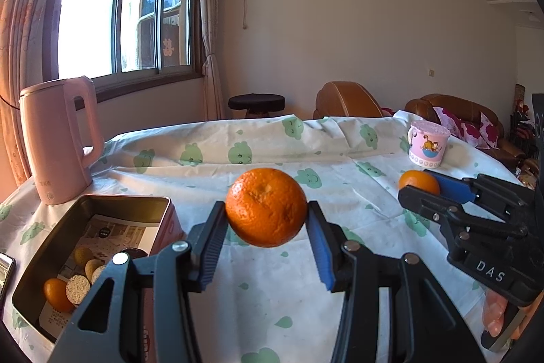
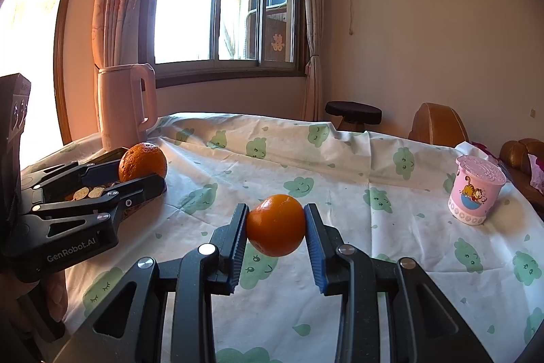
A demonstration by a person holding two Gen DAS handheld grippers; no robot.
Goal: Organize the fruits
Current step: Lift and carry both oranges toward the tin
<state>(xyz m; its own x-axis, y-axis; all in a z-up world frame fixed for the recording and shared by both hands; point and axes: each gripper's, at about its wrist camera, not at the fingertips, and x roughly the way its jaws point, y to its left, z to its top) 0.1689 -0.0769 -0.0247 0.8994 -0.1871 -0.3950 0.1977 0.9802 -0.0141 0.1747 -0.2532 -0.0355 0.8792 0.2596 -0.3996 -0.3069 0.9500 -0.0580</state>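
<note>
My left gripper (image 1: 267,216) is shut on a large orange (image 1: 266,207), held above the cloth-covered table just right of an open metal tin (image 1: 30,264). That tin holds a small orange (image 1: 56,293) and several round biscuits (image 1: 78,288). My right gripper (image 2: 276,223) is shut on a smaller orange (image 2: 276,225), lifted over the middle of the table. In the left wrist view the right gripper (image 1: 421,184) shows at the right with its small orange (image 1: 417,182). The right wrist view has the left gripper (image 2: 144,174) at the left, gripping the large orange (image 2: 142,162) beside the tin (image 2: 115,155).
A pink kettle (image 1: 57,138) stands behind the tin at the table's left. A pink lidded cup (image 1: 427,143) with a cartoon print sits at the far right of the table. Brown leather armchairs (image 1: 346,101) and a dark stool (image 1: 256,102) lie beyond the table. A hand (image 1: 494,315) shows at lower right.
</note>
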